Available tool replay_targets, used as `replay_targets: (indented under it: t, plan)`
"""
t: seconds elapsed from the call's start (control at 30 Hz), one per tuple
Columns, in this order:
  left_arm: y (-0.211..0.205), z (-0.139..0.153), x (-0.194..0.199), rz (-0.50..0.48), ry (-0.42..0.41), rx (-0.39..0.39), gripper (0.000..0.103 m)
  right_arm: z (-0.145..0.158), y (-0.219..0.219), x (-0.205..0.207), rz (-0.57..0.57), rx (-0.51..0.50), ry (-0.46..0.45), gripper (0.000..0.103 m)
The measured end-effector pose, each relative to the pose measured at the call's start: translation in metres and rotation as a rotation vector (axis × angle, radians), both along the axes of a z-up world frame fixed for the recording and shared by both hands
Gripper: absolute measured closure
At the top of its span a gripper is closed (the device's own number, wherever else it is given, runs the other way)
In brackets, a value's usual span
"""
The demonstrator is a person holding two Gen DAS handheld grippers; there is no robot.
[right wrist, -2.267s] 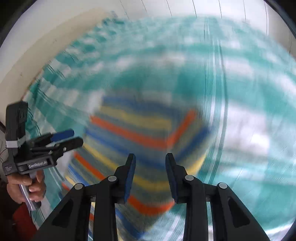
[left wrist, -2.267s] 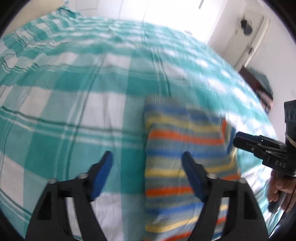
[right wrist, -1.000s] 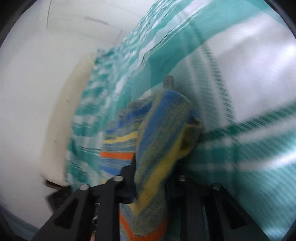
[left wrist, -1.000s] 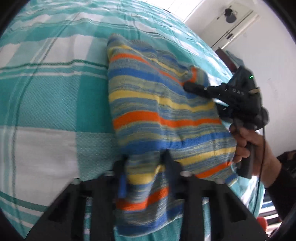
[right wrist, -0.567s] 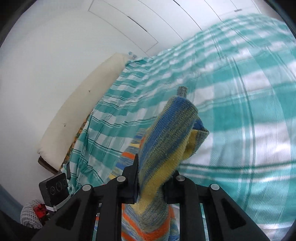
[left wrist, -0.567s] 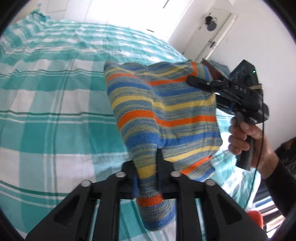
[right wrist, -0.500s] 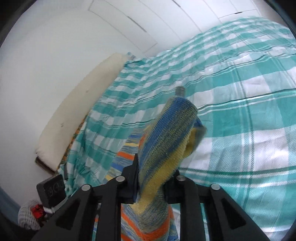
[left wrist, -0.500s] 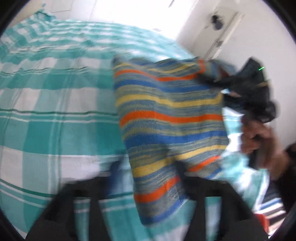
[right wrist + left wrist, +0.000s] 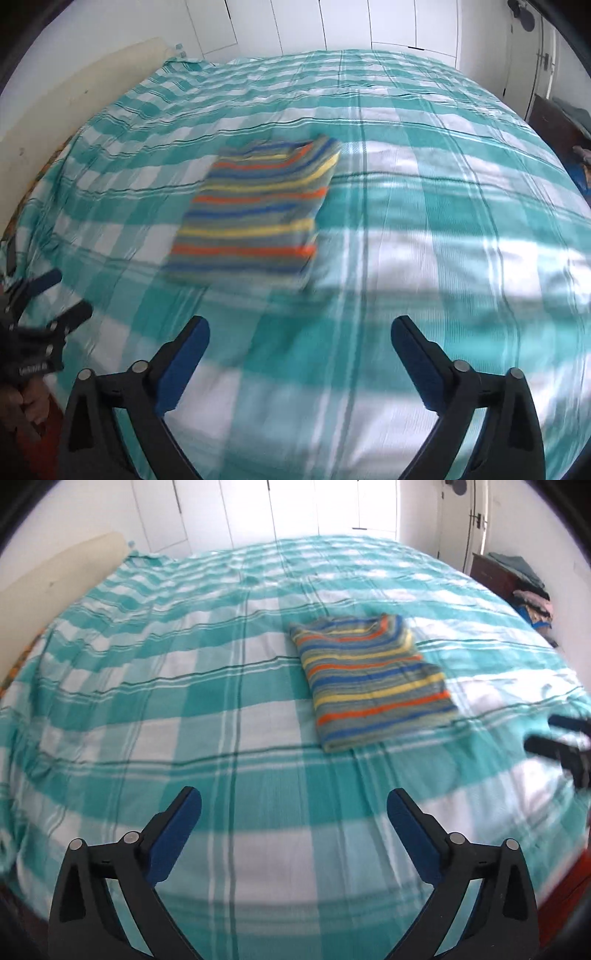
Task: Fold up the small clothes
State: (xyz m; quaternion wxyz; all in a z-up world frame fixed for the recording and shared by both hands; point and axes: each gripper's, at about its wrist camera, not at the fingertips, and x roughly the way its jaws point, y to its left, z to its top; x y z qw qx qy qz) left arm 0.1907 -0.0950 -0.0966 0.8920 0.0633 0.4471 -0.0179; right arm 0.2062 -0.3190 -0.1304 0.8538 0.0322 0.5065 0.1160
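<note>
A striped knit garment (image 9: 373,675), in blue, orange, yellow and grey bands, lies folded flat in a rectangle on the teal-and-white checked bed cover (image 9: 184,701). It also shows in the right wrist view (image 9: 258,214). My left gripper (image 9: 293,812) is open and empty, well back from the garment over the bed's near part. My right gripper (image 9: 300,339) is open and empty, also back from the garment. The right gripper shows at the right edge of the left wrist view (image 9: 561,738). The left gripper shows at the left edge of the right wrist view (image 9: 44,306).
A cream headboard (image 9: 44,576) runs along the bed's left side. White wardrobe doors (image 9: 295,509) stand behind the bed. A dark dresser with piled clothes (image 9: 517,579) is at the far right, beside a door.
Both grippers had pinched the garment and lifted it off the bed. Now it lies folded flat on the cover, and both grippers have let go, opened wide and drawn back.
</note>
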Motion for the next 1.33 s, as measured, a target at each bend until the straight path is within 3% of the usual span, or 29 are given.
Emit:
replay_targets:
  t: [0.17,0.37,0.53,1.07,1.2,1.33]
  plan:
    - [0.001,0.019,-0.049,0.056,0.009,0.045,0.002,0.039,0.008,-0.087,-0.079,-0.038,-0.031,0.0]
    - [0.004,0.041,-0.093,0.018,0.084,0.011,0.002,0.07,0.021,-0.132,-0.114,-0.084,-0.01,0.0]
    - [0.009,0.059,-0.117,0.006,0.062,0.04,0.002,0.096,0.042,-0.159,-0.072,-0.124,-0.027,0.0]
    - [0.026,0.078,-0.135,0.019,0.038,0.013,0.002,0.135,0.078,-0.186,-0.009,-0.195,-0.077,0.0]
    - [0.03,0.083,-0.137,0.017,0.042,-0.037,0.002,0.141,0.079,-0.187,-0.012,-0.203,-0.088,0.0]
    - [0.026,0.089,-0.142,0.007,0.003,-0.034,0.002,0.143,0.081,-0.187,-0.012,-0.19,-0.095,0.0]
